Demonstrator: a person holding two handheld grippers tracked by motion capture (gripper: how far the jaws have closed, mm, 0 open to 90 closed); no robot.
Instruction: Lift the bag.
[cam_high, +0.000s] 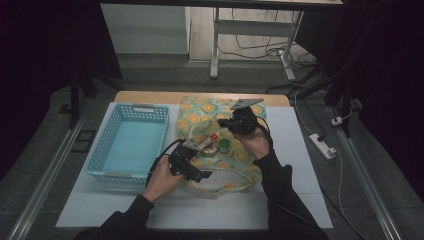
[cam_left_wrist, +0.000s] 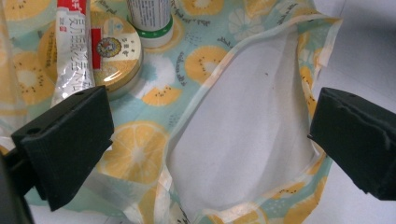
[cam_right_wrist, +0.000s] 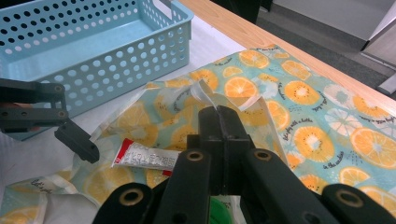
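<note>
While my right gripper (cam_right_wrist: 218, 116) pinches the fruit-print bag (cam_right_wrist: 299, 100) rim up, I'm opening its mouth.
My left gripper (cam_left_wrist: 205, 140), jaws wide and empty, must grab the opposite rim beside the tube (cam_left_wrist: 70, 51).

Black sleeves (cam_high: 280, 185), 2 black grippers with blocky jaws and trailing black cables (cam_high: 159, 159).

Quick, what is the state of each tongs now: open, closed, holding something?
Left tongs: open, holding nothing, over the fruit-print bag.
Right tongs: closed, pinching an edge of the fruit-print bag.
</note>
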